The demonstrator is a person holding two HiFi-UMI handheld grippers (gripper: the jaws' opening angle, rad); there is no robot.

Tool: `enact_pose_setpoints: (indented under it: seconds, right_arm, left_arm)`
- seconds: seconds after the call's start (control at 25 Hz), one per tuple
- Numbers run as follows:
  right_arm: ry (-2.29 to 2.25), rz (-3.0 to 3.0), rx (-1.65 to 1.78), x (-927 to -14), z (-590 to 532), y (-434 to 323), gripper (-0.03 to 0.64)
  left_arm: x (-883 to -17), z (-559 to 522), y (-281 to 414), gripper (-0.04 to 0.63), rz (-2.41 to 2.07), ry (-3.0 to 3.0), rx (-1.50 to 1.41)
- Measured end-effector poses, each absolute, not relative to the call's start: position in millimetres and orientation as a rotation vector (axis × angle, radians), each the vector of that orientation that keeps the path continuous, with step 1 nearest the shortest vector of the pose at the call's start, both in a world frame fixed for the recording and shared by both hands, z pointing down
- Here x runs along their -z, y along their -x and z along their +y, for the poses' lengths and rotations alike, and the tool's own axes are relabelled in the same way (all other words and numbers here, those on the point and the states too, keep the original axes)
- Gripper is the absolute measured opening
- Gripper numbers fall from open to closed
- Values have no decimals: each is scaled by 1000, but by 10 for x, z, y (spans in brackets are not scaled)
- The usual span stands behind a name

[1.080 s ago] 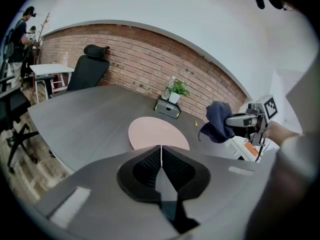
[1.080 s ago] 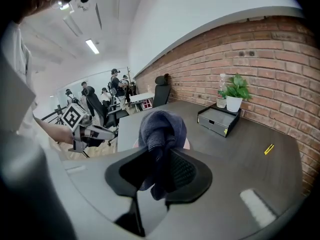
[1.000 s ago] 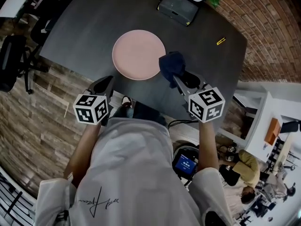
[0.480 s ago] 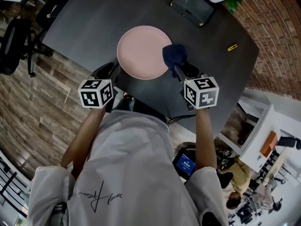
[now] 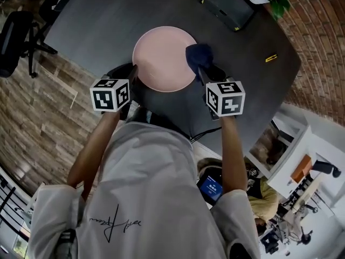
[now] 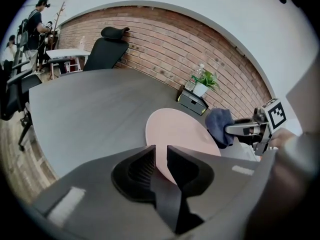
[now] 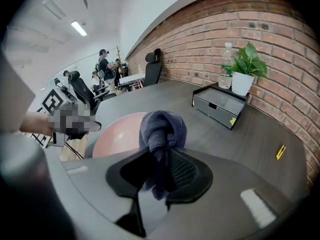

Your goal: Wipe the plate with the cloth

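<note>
Both tools are brought nearer the pink plate [image 5: 161,55] on the worktop [image 5: 102,20]. The left tool [image 5: 131,75] is held, jaws slightly parted, at its 8 o'clock rim. The bunched blue cloth [image 5: 198,54] is clamped in the right tool [image 5: 204,72] at 3 o'clock.

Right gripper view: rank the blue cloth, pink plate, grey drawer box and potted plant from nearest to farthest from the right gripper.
1. Blue cloth, clamped in the right gripper.
2. Pink plate, just ahead, left.
3. Grey drawer box, farther, right.
4. Potted plant, behind it.
</note>
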State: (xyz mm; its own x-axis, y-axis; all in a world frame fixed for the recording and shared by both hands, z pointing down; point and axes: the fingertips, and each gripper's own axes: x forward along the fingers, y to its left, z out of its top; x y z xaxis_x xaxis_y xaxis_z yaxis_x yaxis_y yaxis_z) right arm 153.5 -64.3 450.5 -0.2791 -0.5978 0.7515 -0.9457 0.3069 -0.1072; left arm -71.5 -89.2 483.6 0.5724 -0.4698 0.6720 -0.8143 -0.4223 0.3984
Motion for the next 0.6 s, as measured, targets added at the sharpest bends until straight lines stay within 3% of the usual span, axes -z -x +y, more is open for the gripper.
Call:
enact_pose_setpoints:
  seconds: [0.6]
  right_arm:
    - [-1280, -1951, -733, -4719, -1031, -1378, 91]
  left_arm:
    - [-5172, -1152, 716, 86, -935, -1978, -647]
